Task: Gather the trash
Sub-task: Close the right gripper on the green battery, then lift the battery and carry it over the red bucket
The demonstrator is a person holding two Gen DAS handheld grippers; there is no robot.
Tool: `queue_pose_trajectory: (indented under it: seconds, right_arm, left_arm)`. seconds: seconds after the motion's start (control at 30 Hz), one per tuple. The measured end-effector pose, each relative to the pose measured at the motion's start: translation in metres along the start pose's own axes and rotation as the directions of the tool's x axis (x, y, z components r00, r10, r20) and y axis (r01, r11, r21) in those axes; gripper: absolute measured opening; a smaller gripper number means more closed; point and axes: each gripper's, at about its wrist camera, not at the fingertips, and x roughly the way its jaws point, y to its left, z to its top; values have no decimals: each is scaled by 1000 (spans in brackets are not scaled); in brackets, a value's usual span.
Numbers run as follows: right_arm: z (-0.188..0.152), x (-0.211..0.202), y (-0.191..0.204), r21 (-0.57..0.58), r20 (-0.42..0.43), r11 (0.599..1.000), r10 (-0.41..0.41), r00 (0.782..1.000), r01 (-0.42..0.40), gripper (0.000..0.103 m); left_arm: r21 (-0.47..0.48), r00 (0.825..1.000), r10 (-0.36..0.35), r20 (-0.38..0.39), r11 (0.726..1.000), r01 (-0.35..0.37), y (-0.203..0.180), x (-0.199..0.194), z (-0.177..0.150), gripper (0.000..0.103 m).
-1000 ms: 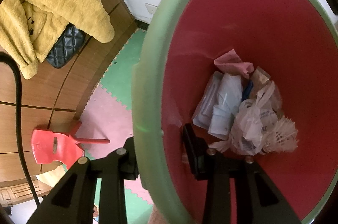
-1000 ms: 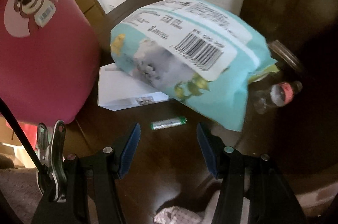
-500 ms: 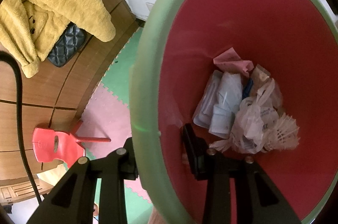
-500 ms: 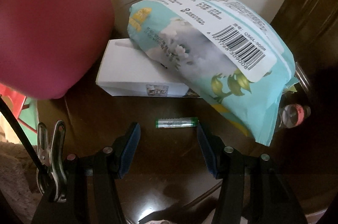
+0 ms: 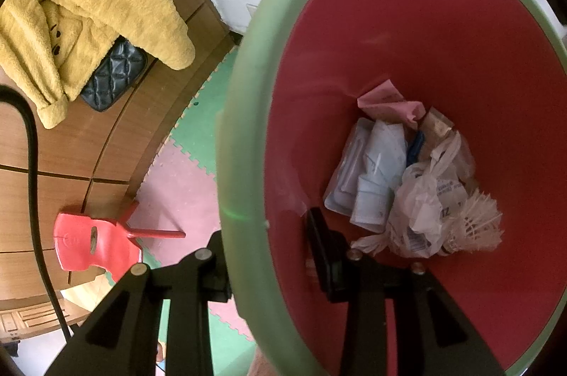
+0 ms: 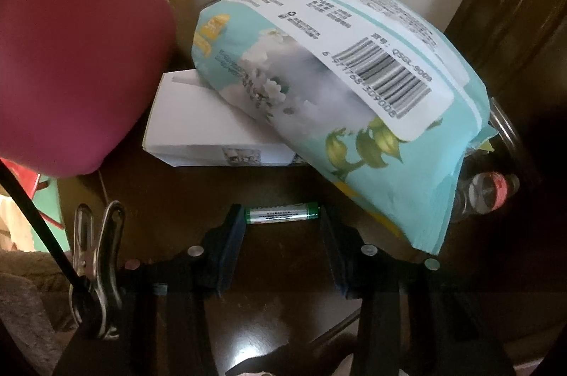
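Note:
My left gripper is shut on the pale green rim of a bin with a red inside. One finger is outside the wall and one inside. Crumpled paper, plastic bags and wrappers lie at the bin's bottom. In the right wrist view a small green and white battery lies on the dark wooden table. My right gripper points down at it. Its jaws are closing, with the battery lengthwise between them and its two ends touching the pads.
Behind the battery a teal tissue pack leans on a white box. A plastic bottle lies to the right, a pink rounded container to the left. The left wrist view shows a yellow garment, a red stool and foam floor mats.
My right gripper came down and in over the battery, and its jaws narrowed until the battery sits between the pads. The left gripper and the bin stayed put.

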Motion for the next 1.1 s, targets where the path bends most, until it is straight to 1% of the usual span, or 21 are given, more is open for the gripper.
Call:
queue_pose_trajectory:
  seconds: [0.1, 0.23, 0.53, 0.67, 0.83, 0.9, 1.03, 1.1]
  right_arm:
    - [2, -7, -14, 36, 5, 999, 12, 1000, -12, 44]
    - [1, -31, -13, 101, 35, 994, 26, 999, -29, 44]
    - [14, -92, -4, 130, 108, 991, 6, 994, -20, 44]
    - [19, -119, -1, 147, 149, 989, 7, 989, -29, 44]
    - [35, -156, 13, 142, 213, 989, 6, 977, -37, 44]
    - [44, -169, 12, 139, 241, 989, 8, 970, -42, 44]
    - [63, -207, 16, 142, 303, 986, 40, 952, -87, 44]
    - [71, -218, 21, 131, 319, 987, 50, 946, -96, 44]
  left_arm:
    - [0, 1000, -4, -2, 1000, 4, 0, 0, 1, 36]
    - [2, 1000, -14, 5, 1000, 14, 1, 0, 1, 36]
    - [12, 999, -35, 13, 999, 35, 1, 0, 1, 36]
    - [16, 999, -43, 15, 999, 43, 2, 0, 2, 36]
    - [23, 999, -49, 18, 999, 48, 3, 0, 2, 36]
    - [21, 998, -53, 22, 998, 52, 3, 0, 2, 36]
    - [14, 998, -60, 30, 998, 60, 4, 0, 2, 36]
    - [9, 998, -62, 33, 998, 62, 4, 0, 2, 36]
